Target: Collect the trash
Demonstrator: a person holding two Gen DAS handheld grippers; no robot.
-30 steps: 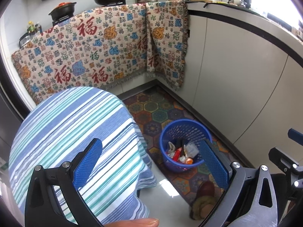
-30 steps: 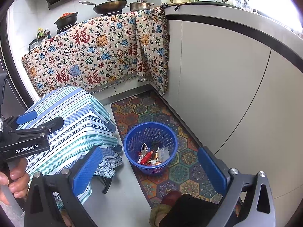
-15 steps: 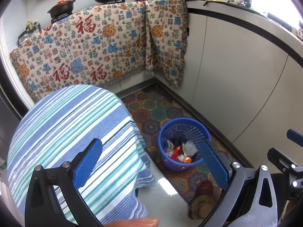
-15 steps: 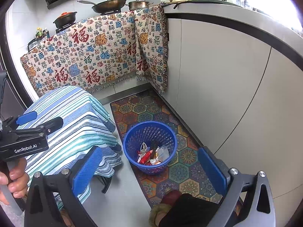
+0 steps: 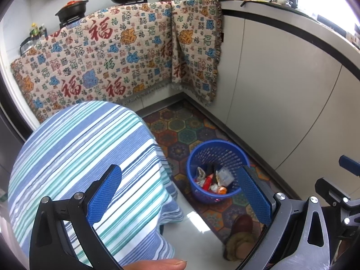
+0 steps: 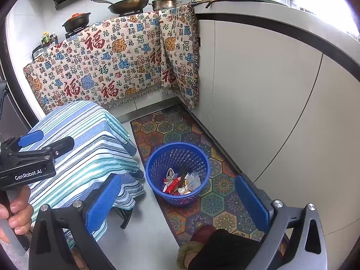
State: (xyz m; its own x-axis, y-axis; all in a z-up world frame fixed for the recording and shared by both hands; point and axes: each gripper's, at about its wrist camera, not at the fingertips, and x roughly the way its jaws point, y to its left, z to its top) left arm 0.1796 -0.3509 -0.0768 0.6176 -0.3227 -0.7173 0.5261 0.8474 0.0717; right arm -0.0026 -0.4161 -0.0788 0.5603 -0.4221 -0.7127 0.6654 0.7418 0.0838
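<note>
Left gripper (image 5: 180,193): jaws spread wide, blue textured pads (image 5: 104,193) well apart with nothing between them; a fingertip of the holding hand (image 5: 155,264) shows at the bottom edge of the left wrist view. Right gripper (image 6: 177,199): jaws likewise spread wide and empty, blue pads (image 6: 252,202) far apart. In the right wrist view the left gripper's body sits at the left edge, gripped from below by the left hand (image 6: 15,216) with fingers curled round the handle; both tools are held side by side, angled downward.
</note>
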